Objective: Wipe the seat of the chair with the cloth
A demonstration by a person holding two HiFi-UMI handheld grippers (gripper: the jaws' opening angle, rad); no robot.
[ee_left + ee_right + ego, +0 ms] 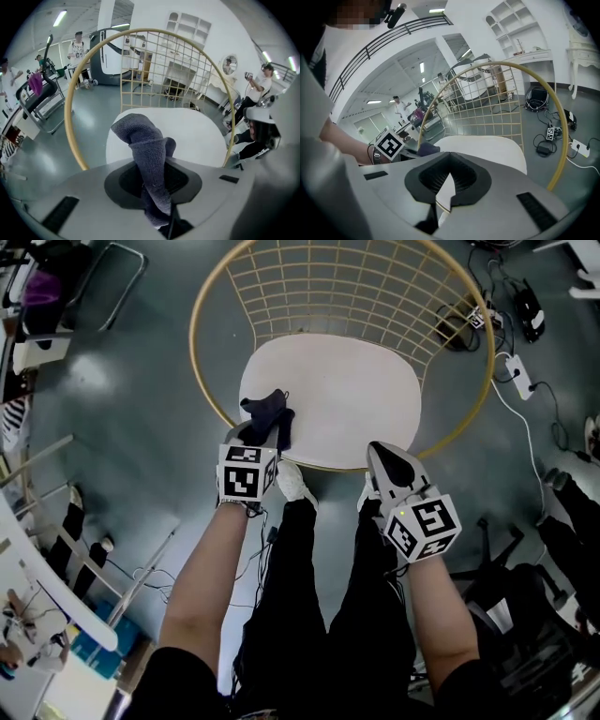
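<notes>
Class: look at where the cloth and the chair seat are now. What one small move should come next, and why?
Probably lower the left gripper so the cloth presses onto the seat. It grips the dark cloth over the seat's near left edge, and the white seat ahead lies bare.

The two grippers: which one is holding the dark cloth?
The left gripper: the dark cloth is pinched between its jaws, at the white seat's edge. The right gripper has its jaws together with nothing between them.

One chair, one cloth, one left gripper, one right gripper, two marker cubes, one on each.
</notes>
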